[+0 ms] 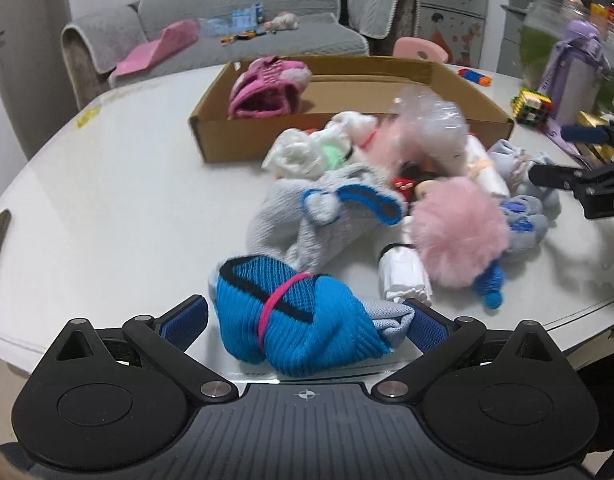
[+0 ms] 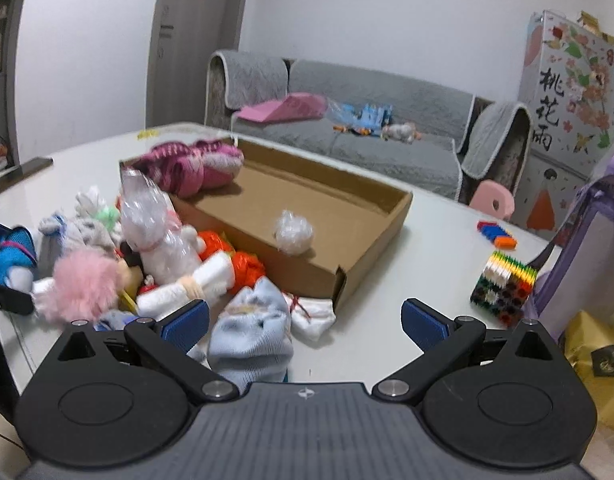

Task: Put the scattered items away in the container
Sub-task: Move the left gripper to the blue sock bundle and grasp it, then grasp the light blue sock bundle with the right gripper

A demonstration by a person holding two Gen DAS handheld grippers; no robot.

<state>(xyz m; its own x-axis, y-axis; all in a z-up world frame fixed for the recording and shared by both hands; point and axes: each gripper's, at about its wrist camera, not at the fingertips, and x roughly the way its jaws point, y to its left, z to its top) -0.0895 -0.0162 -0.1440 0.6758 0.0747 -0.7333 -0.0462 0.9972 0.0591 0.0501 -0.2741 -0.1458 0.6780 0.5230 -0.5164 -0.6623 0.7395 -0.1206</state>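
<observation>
Left gripper wide, straddling blue knit sock bundle | right gripper wide, pale blue sock between fingers, ungripped | cardboard box behind

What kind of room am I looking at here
Most likely a home living room: a grey sofa strewn with toys, a white table piled with socks, and a door behind.

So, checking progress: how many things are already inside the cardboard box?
2: a pink slipper in the far left corner of the box and a small clear plastic ball by the near wall. Something low behind that wall could be hidden.
</observation>
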